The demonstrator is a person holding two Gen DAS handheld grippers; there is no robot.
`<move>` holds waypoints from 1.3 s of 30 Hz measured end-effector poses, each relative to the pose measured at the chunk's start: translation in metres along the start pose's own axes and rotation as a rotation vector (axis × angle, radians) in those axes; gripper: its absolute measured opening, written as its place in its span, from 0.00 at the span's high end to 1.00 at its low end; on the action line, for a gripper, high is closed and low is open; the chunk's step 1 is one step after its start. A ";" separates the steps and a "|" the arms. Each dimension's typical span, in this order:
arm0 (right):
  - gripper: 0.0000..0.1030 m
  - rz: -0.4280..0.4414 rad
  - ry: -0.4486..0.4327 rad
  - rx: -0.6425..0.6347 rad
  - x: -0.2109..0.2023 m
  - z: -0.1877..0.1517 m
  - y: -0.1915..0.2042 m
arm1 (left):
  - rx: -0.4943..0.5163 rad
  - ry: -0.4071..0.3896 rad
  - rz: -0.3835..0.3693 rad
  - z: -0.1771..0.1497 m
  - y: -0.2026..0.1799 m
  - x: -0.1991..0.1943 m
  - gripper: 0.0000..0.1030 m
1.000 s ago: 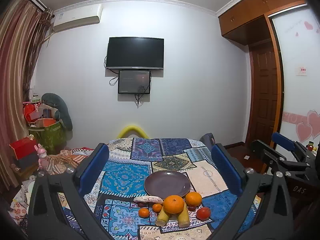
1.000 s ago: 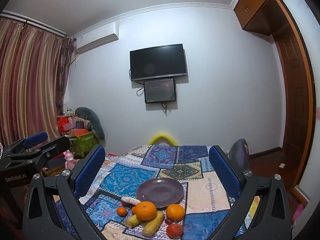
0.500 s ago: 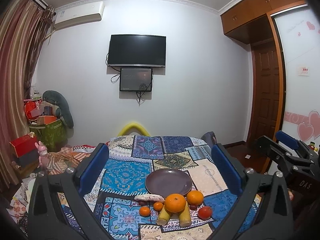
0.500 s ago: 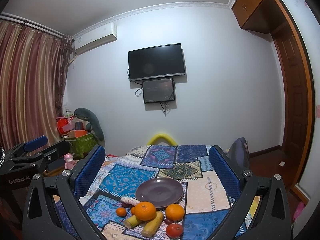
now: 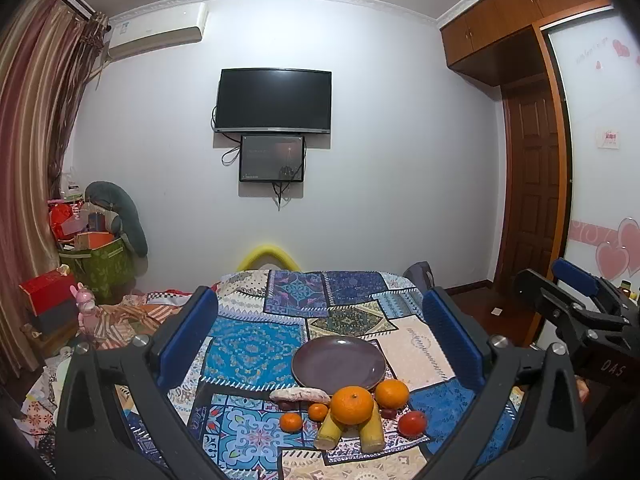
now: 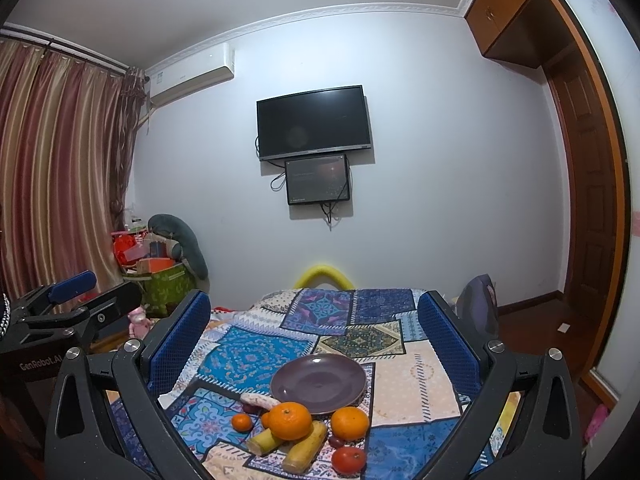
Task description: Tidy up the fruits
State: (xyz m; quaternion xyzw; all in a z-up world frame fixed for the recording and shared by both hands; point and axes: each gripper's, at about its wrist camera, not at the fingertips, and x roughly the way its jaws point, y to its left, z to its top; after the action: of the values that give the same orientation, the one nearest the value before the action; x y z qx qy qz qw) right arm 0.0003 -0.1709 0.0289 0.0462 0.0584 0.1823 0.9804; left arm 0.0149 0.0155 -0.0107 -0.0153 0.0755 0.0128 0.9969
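Note:
An empty dark purple plate (image 5: 338,364) (image 6: 318,382) sits on a patchwork cloth. In front of it lies a heap of fruit: a large orange (image 5: 352,405) (image 6: 290,420) resting on two yellow pieces (image 5: 371,433), a second orange (image 5: 391,393) (image 6: 349,423), two small tangerines (image 5: 291,421), a red tomato (image 5: 412,423) (image 6: 349,459) and a pale sweet potato (image 5: 299,394). My left gripper (image 5: 320,340) is open and empty above the table. My right gripper (image 6: 316,340) is open and empty, and shows at the right of the left wrist view (image 5: 576,312).
The patchwork cloth (image 5: 256,348) covers the table. A green bin with clutter (image 5: 98,264) stands at the left by the curtain. A TV (image 5: 274,100) hangs on the far wall. A wooden door (image 5: 532,196) is at the right.
Both views have shifted slightly; the fruit and plate have not moved. Both grippers stay open.

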 end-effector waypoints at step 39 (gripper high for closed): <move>0.00 0.007 0.043 -0.011 0.015 -0.009 -0.005 | 0.010 0.032 -0.008 -0.001 0.004 0.015 0.00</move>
State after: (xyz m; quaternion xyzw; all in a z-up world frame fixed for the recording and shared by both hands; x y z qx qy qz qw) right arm 0.0147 -0.1694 0.0185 0.0373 0.0784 0.1870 0.9785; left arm 0.0294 0.0199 -0.0143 -0.0108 0.0913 0.0084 0.9957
